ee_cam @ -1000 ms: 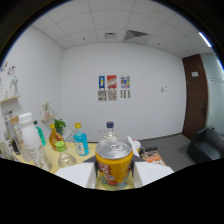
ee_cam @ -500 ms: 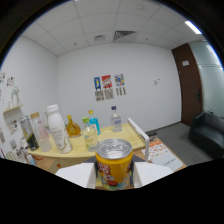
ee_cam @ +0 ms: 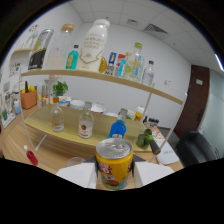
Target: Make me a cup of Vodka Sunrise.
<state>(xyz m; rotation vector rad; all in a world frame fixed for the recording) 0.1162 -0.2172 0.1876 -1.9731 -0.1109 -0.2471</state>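
The hand-held gripper [ee_cam: 114,176] pinches a yellow drink can [ee_cam: 114,164] between its two white fingers [ee_cam: 76,176], the can upright with its silver top and pull tab apparently unopened. Judging from that, the Vodka Sunrise seems barely begun: one ingredient (probably the orange juice) is in hand and lifted clear of the desk [ee_cam: 30,145], and nothing appears poured. A clear glass [ee_cam: 75,162] shows just left of the can, near the fingers; whether it holds anything cannot be told.

Farther off on the wooden desk stand two small clear bottles [ee_cam: 85,125], a blue-capped bottle [ee_cam: 118,128] and a dark green item to the right. A glass shelf [ee_cam: 100,76] above carries a large white bottle [ee_cam: 93,46], a teal bottle [ee_cam: 73,57] and several clear ones. A small potted plant [ee_cam: 60,88] and an orange pen holder [ee_cam: 29,97] sit far left. The room is an office with white walls, a tiled ceiling and a dark door [ee_cam: 195,102] at the right.
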